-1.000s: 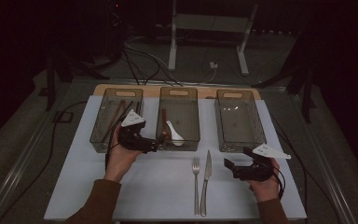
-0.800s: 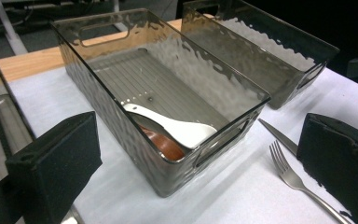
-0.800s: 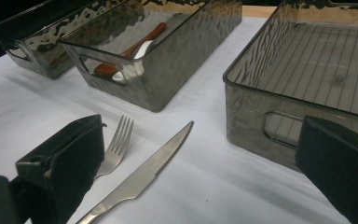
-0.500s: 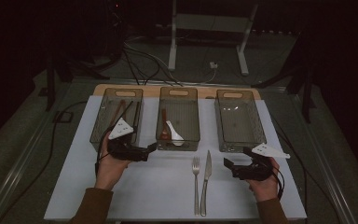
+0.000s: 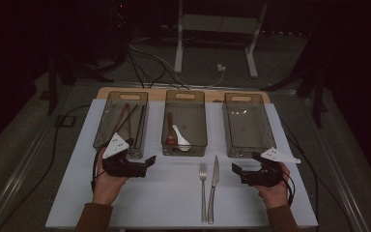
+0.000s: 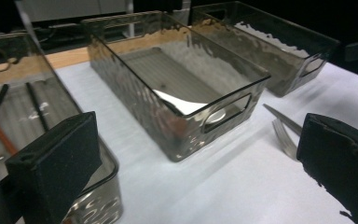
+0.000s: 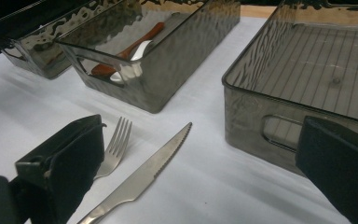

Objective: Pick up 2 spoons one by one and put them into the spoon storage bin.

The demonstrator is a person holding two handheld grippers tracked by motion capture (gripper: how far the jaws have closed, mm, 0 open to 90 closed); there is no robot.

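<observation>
Slim steel fork (image 5: 203,180) and serrated steel knife (image 5: 213,183): side by side on white counter (image 5: 154,203). Right gripper (image 5: 235,170) spread, empty; left gripper (image 5: 147,165) likewise. Advise pinching the fork's handle only, clear of the knife.

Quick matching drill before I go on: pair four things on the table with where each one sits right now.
Things:
1. fork
2. knife
3. wooden spoon
4. chopsticks

Places:
a. inside the left bin
b. on the white mat, nearer the right claw
c. inside the middle bin, beside a white spoon
d. on the white mat, on the side of the left claw

Pairs: 1-d, 2-b, 3-c, 4-a
</observation>
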